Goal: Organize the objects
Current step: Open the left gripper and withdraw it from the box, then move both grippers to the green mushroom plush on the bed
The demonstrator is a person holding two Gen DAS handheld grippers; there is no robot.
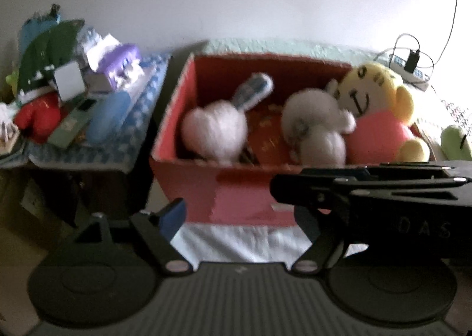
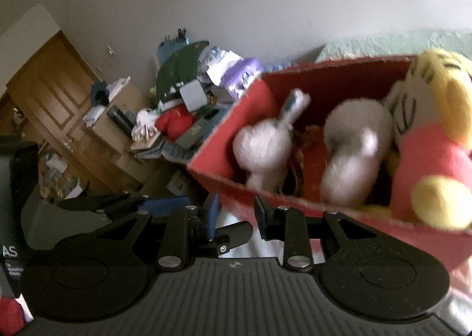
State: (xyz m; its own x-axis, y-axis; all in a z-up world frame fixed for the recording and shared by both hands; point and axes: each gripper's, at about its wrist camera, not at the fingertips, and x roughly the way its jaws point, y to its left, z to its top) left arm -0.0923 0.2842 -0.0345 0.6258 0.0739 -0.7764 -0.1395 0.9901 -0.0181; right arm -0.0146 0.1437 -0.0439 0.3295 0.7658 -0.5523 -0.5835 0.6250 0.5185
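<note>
On top of a white-sheeted bed point(image 1: 236, 241) sits a red open cardboard box point(image 1: 236, 194) holding three plush toys: a fluffy white rabbit with a blue-striped ear point(image 1: 218, 132), a white fluffy round plush point(image 1: 315, 129), and a yellow tiger-faced doll in a pink shirt point(image 1: 380, 117) leaning at the box's right end.

Left wrist view only: a power strip with black charger and cables point(image 1: 410, 67) behind the box against the wall, and a light green plush point(image 1: 455, 141) on the bed at far right. Right wrist view only: a brown wooden panelled door point(image 2: 59, 105) at left, and cardboard boxes with papers point(image 2: 118, 117) stacked in front of it. Both views show a cluttered side table with blue checked cloth point(image 1: 141, 117) left of the box, piled with a red plush, purple pack, green board.

Left gripper point(image 1: 233, 218): jaws stand well apart, nothing between them, blue pad visible on the left finger; it sits in front of the box's near wall, not touching. Right gripper point(image 2: 236, 215): jaws narrowly parted, nothing gripped, tips just at the box's near lower edge; contact unclear from blur. Right gripper crosses the left view at right, the left one shows at left in the right view.

Plain white wall behind; pale green quilted cover point(image 1: 295, 46) along the wall.
</note>
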